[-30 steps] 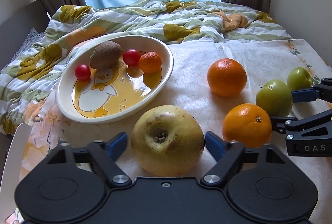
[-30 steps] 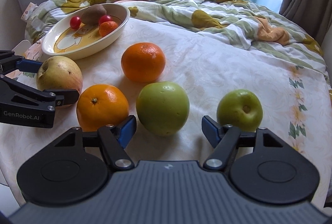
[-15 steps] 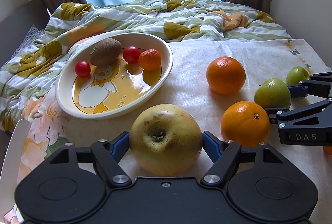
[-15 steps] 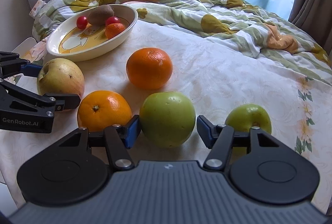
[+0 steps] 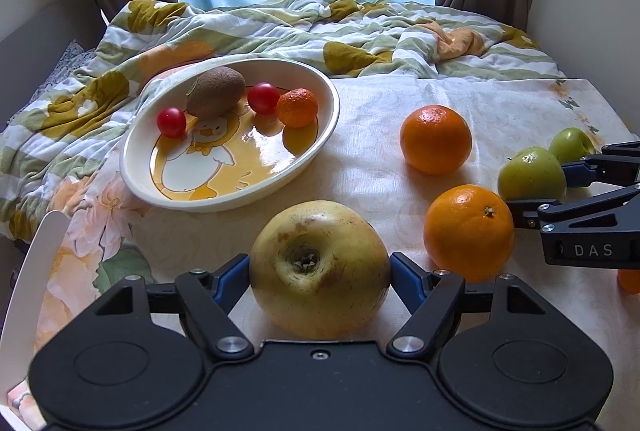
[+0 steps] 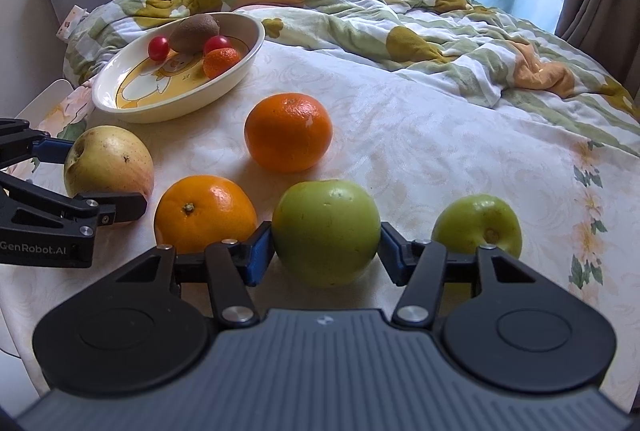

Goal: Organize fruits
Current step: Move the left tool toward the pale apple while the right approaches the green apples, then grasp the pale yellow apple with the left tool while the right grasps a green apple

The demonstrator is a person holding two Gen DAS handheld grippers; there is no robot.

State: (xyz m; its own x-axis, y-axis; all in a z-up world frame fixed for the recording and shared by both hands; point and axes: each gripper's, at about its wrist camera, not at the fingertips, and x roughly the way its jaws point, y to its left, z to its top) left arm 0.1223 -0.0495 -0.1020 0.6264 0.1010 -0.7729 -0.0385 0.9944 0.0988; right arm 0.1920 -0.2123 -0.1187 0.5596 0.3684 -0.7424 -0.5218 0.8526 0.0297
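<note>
My left gripper (image 5: 320, 271) is shut on a large yellow apple (image 5: 320, 267), its blue pads against both sides; it also shows in the right wrist view (image 6: 108, 163). My right gripper (image 6: 326, 247) is shut on a big green apple (image 6: 326, 231), seen from the left wrist too (image 5: 530, 171). Both apples rest low on the tablecloth. A smaller green apple (image 6: 478, 225) lies to the right. Two oranges (image 6: 206, 211) (image 6: 288, 131) lie between the grippers. An oval duck-print dish (image 5: 312, 159) holds a kiwi (image 5: 216, 91), two cherry tomatoes (image 5: 171, 122) and a mandarin (image 5: 297, 107).
A crumpled green and yellow blanket (image 5: 360, 31) lies behind the dish and fruit. A white chair back (image 5: 28, 271) stands at the table's left edge. Another orange fruit (image 5: 630, 281) peeks from under the right gripper. Curtains and a window are behind.
Both grippers have closed from open onto their apples: the left on the yellow apple, the right on the big green apple. Both moved slightly forward.
</note>
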